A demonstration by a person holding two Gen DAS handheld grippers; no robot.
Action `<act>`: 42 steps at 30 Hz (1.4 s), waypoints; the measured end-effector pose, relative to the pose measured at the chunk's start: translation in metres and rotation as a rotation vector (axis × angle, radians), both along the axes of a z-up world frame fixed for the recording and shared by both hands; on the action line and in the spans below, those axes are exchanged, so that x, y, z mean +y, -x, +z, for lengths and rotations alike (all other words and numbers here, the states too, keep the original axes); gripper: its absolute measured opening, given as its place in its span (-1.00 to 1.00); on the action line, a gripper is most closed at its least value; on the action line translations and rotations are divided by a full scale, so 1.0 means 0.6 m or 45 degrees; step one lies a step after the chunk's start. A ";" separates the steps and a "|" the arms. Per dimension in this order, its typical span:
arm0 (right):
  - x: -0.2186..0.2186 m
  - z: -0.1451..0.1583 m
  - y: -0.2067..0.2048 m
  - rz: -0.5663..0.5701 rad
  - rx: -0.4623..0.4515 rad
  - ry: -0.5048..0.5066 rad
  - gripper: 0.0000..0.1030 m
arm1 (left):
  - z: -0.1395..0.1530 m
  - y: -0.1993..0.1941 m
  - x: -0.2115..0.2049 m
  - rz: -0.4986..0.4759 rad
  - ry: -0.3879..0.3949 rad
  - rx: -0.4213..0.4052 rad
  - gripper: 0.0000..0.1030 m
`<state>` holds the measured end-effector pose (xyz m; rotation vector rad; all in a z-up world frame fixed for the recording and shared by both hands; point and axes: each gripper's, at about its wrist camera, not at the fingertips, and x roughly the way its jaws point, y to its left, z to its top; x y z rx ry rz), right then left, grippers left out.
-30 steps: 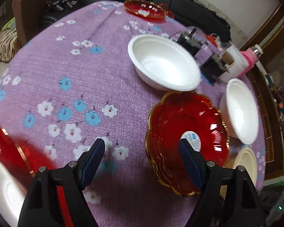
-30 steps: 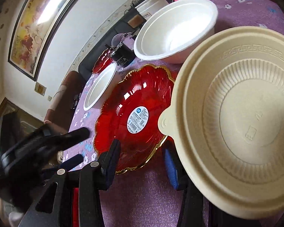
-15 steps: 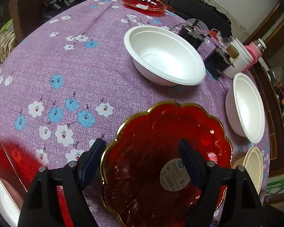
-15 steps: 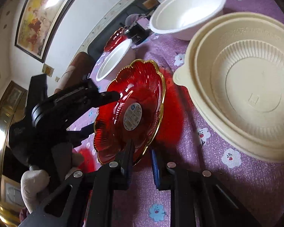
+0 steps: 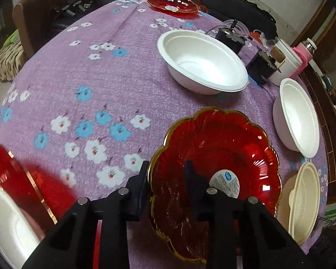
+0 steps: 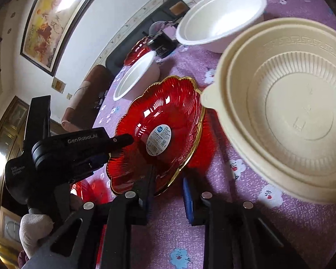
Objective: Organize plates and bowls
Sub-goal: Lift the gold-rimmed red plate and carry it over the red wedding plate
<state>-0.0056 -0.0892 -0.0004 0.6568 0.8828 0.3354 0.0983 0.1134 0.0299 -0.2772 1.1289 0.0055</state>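
A red glass plate (image 5: 215, 150) with a gold scalloped rim and a round label is held tilted above the purple flowered cloth. My left gripper (image 5: 168, 177) is shut on its near rim, one finger outside, one inside. In the right wrist view the same plate (image 6: 165, 116) hangs between both grippers. My right gripper (image 6: 168, 190) has its jaws parted, with the plate's lower rim by its left finger. The left gripper (image 6: 114, 148) shows there clamped on the plate's left edge.
Two white bowls (image 5: 201, 60) (image 5: 300, 114) and a cream ribbed bowl (image 5: 302, 199) stand on the table. Another red plate (image 5: 172, 3) sits at the far edge. A red tray (image 5: 9, 172) with a white bowl (image 5: 4, 224) lies near left. Black boxes and jars (image 5: 277, 65) stand behind.
My left gripper has closed on the red plate's rim. My right gripper, shut on the plate half a second ago, has opened its jaws. The plate has risen and tilted.
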 end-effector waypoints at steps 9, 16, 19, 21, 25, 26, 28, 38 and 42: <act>0.029 0.040 0.021 0.082 -0.144 0.047 -0.51 | 0.058 0.057 0.029 0.036 -0.009 -0.109 -0.44; 0.062 0.091 0.053 0.178 -0.234 0.045 -0.51 | 0.116 0.127 0.084 0.082 0.047 -0.212 -0.43; 0.092 0.116 0.067 0.247 -0.267 0.053 -0.52 | 0.131 0.160 0.116 0.115 0.058 -0.244 -0.43; 0.110 0.123 0.074 0.287 -0.276 0.055 -0.52 | 0.138 0.184 0.143 0.148 0.069 -0.257 -0.43; 0.156 0.128 0.082 0.372 -0.266 0.053 -0.52 | 0.141 0.231 0.190 0.212 0.058 -0.273 -0.43; 0.169 0.126 0.083 0.394 -0.261 0.057 -0.52 | 0.141 0.243 0.204 0.232 0.044 -0.278 -0.43; 0.197 0.120 0.086 0.435 -0.243 0.063 -0.52 | 0.139 0.260 0.222 0.258 0.033 -0.284 -0.43; 0.274 0.073 0.088 0.559 -0.137 0.126 -0.52 | 0.096 0.317 0.286 0.374 0.080 -0.242 -0.43; 0.292 0.069 0.089 0.587 -0.121 0.147 -0.52 | 0.078 0.327 0.301 0.408 0.105 -0.226 -0.43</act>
